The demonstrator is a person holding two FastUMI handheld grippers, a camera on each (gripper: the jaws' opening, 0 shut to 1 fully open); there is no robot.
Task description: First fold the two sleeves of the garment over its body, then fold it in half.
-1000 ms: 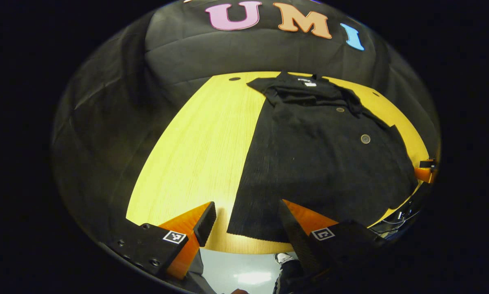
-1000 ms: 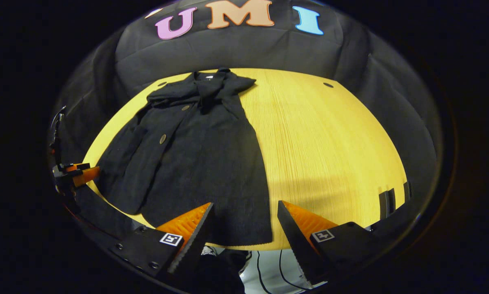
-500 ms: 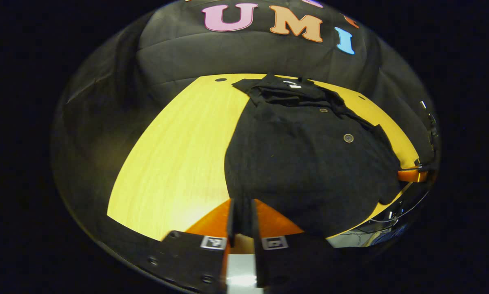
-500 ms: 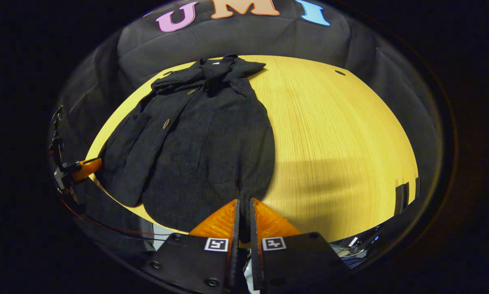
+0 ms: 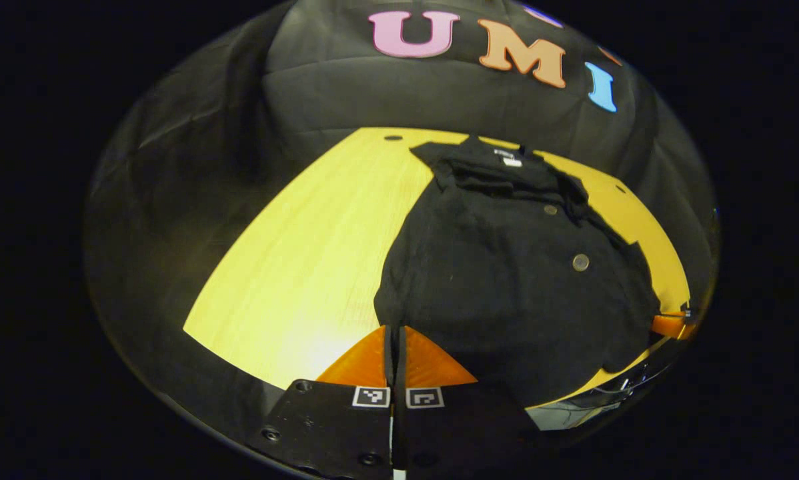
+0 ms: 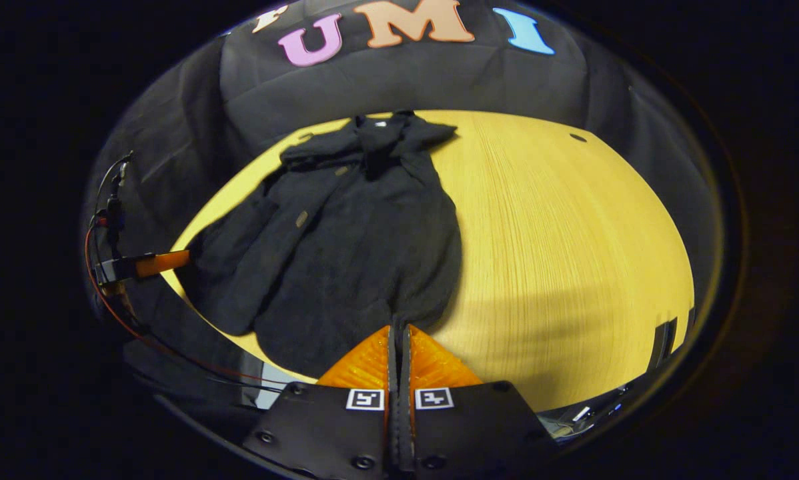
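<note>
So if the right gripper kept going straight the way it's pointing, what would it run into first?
The right gripper is already shut on the near hem of the black coat, so pushing straight on it would probably bunch up the coat's body lying flat on the yellow table, heading toward the collar.

A yellow wood-grain surface (image 5: 306, 267) fills the middle of the left gripper view, brightest toward 7 o'clock. A small dark round hole (image 5: 393, 138) sits near its far edge at 12 o'clock. Behind it hangs a creased black cloth wall (image 5: 373, 93), curving down the 9 o'clock side. In the right gripper view the same surface (image 6: 559, 253) spreads toward 3 o'clock, crossed by a soft shadow band (image 6: 559, 327), with another hole (image 6: 578, 138) at 1 o'clock before the cloth wall (image 6: 439, 80).
</note>
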